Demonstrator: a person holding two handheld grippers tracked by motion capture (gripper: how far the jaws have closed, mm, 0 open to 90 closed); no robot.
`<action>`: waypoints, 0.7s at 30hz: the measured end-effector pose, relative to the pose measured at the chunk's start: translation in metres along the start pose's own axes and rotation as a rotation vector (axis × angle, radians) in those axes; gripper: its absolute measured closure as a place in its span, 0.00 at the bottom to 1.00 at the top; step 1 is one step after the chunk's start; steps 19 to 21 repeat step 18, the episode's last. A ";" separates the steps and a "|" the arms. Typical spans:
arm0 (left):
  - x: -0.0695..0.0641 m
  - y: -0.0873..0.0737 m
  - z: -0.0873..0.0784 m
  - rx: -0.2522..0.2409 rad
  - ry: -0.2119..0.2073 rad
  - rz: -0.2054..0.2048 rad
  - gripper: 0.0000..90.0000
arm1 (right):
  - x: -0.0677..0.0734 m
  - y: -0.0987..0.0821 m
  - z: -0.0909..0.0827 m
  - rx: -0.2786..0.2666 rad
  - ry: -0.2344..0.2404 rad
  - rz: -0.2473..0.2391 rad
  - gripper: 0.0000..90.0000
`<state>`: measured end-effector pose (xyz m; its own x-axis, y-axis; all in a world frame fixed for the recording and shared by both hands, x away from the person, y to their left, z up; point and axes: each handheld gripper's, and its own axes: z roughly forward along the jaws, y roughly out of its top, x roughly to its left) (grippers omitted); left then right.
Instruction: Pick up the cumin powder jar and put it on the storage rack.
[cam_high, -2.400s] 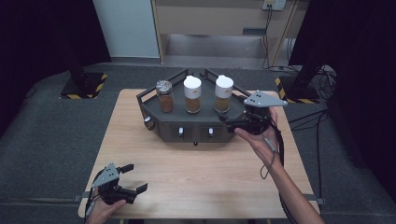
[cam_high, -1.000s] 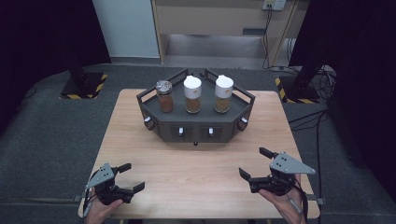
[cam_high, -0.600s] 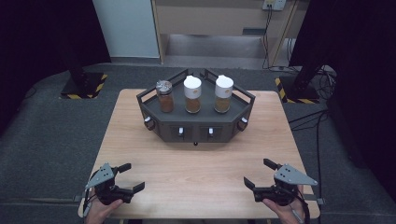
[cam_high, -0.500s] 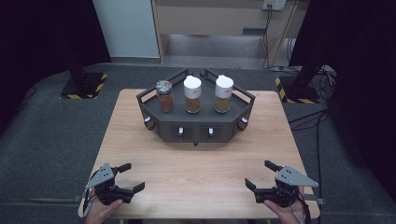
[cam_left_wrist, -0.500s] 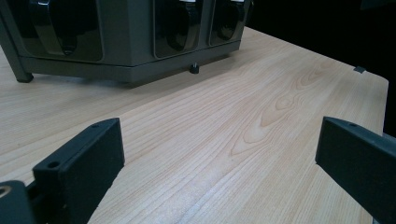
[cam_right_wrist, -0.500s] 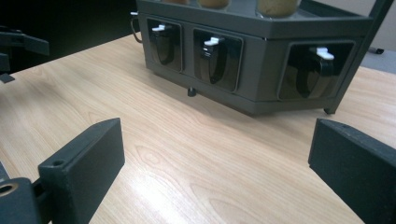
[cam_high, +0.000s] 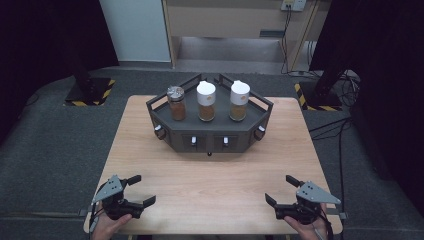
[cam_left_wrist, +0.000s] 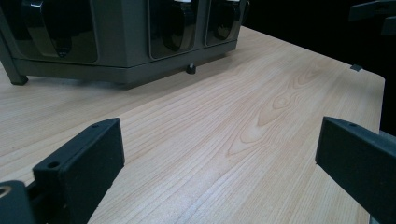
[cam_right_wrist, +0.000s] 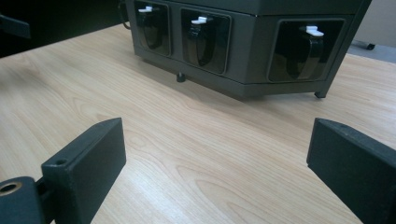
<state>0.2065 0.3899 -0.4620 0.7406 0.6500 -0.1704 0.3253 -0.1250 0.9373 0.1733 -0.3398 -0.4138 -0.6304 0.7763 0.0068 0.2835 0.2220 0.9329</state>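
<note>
Now the right gripper (cam_high: 282, 196) has retreated from the rack (cam_high: 210, 135) to 5 o'clock, jaws apart and empty, the left gripper (cam_high: 142, 191) likewise at 7; jars look set

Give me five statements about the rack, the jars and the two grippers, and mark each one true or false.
1. Three jars stand on the dark rack. True.
2. All three jars have white caps. False: the left jar has a metal cap; the middle jar and the right jar have white ones.
3. The left gripper is open. True.
4. The right gripper grips a jar. False: it is open, holding nothing, low over the table.
5. The rack lies at the table's near edge. False: it stands toward the far side.
</note>
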 end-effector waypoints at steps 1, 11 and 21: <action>0.000 0.000 0.000 0.000 -0.001 0.001 0.00 | 0.000 -0.001 0.000 0.001 -0.002 -0.006 0.05; 0.000 0.001 0.001 0.004 -0.009 0.009 0.00 | -0.005 -0.004 0.005 0.017 0.020 -0.001 0.06; 0.000 0.001 0.002 0.008 -0.012 0.010 0.00 | -0.006 -0.005 0.005 0.017 0.017 0.006 0.06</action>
